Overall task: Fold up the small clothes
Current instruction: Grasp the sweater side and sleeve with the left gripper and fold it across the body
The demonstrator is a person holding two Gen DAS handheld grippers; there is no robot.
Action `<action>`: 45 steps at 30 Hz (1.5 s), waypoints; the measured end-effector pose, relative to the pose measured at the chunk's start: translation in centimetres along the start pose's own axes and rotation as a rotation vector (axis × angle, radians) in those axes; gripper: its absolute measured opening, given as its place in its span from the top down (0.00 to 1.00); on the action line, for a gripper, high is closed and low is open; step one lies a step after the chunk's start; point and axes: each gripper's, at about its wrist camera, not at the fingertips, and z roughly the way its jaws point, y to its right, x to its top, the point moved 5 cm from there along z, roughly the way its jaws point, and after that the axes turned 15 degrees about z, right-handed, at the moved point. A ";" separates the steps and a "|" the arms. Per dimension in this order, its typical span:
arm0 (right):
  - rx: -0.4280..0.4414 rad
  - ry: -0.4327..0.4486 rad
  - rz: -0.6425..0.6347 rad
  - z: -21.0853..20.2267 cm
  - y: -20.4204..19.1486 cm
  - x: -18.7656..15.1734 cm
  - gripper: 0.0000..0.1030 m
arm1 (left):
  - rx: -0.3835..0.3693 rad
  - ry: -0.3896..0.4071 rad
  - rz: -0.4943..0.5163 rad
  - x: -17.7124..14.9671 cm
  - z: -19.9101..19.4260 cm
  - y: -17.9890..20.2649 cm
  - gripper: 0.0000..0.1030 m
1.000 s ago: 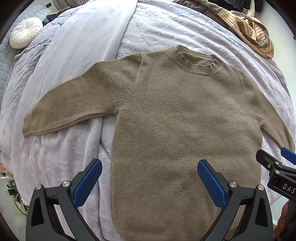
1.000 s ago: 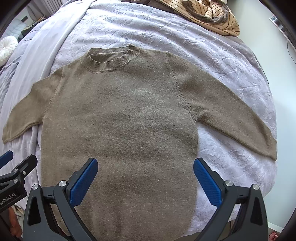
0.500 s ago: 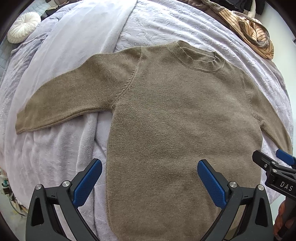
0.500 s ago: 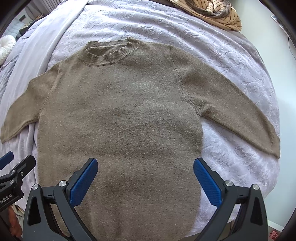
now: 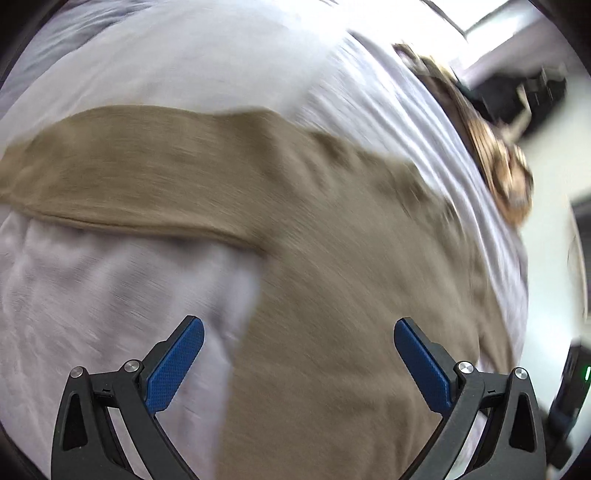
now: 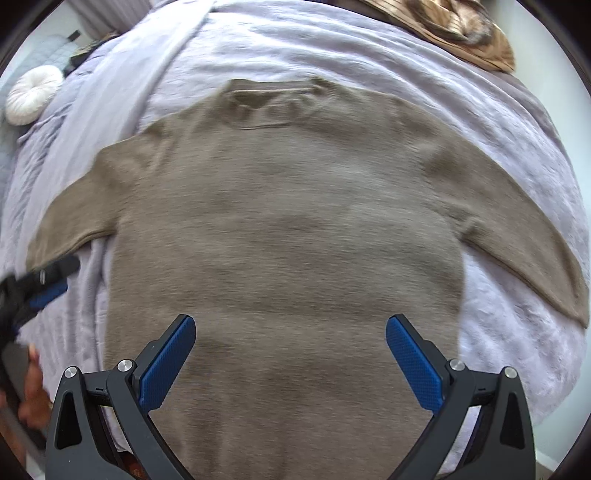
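Observation:
An olive-brown knit sweater lies flat on the bed, neck away from me, both sleeves spread out. My right gripper is open and empty above the sweater's lower body. My left gripper is open and empty, low over the sweater's left side edge below the left sleeve; this view is motion-blurred. The left gripper also shows in the right wrist view beside the left cuff.
A pale lilac bedspread covers the bed. A striped tan garment lies at the far right corner, also in the left wrist view. A round white cushion sits far left. The bed edge drops off at right.
My left gripper has swung left and down toward the left sleeve, blurring its view. My right gripper has shifted left so the sweater sits centred between its jaws.

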 end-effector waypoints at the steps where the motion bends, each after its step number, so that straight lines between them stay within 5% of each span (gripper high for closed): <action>1: 0.013 0.002 -0.012 0.0 -0.6 -0.3 0.00 | 0.002 0.025 -0.038 0.3 -0.2 -1.7 0.00; 7: 0.076 -0.022 -0.095 1.0 -5.2 -2.5 0.00 | -0.034 0.133 -0.386 -0.6 1.3 -14.7 0.00; 11: 0.082 -0.050 -0.154 1.9 -7.7 -3.8 0.00 | -0.133 0.199 -0.532 -0.3 3.0 -17.9 0.00; 13: 0.085 -0.063 -0.175 2.3 -8.6 -4.3 0.00 | -0.134 0.278 -0.544 0.7 2.3 -18.3 0.00; 15: 0.091 -0.075 -0.192 2.6 -9.4 -4.8 0.00 | -0.059 0.349 -0.508 1.8 1.1 -18.3 0.03; 17: 0.095 -0.086 -0.206 2.8 -10.1 -5.1 0.00 | 0.016 0.360 -0.479 2.6 0.8 -18.6 0.29; 19: 0.100 -0.090 -0.219 3.0 -10.7 -5.4 0.00 | 0.044 0.331 -0.466 2.8 1.6 -19.2 0.82; 22: 0.112 -0.095 -0.228 3.1 -11.1 -5.8 0.00 | 0.004 0.353 -0.453 2.8 1.5 -20.0 0.89; 27: 0.138 -0.083 -0.204 2.6 -10.4 -5.5 0.00 | 0.032 0.467 -0.244 4.6 -3.7 -15.7 0.89; 34: 0.162 -0.020 -0.107 1.1 -7.0 -3.3 0.00 | -0.061 0.508 0.153 9.5 -5.4 -0.9 0.89; 40: 0.155 0.039 0.036 0.2 -0.9 -1.2 0.00 | -0.158 0.310 0.418 9.9 3.8 14.2 0.89; 43: 0.139 0.037 0.112 0.7 2.5 -0.6 0.00 | -0.147 0.186 0.490 7.9 8.7 18.2 0.85; 44: 0.129 0.033 0.137 1.0 3.8 -0.5 0.00 | -0.129 0.139 0.516 6.9 10.3 19.0 0.77; 45: 0.116 0.025 0.155 1.3 4.8 -0.4 0.00 | -0.093 0.104 0.535 6.1 11.5 19.4 0.48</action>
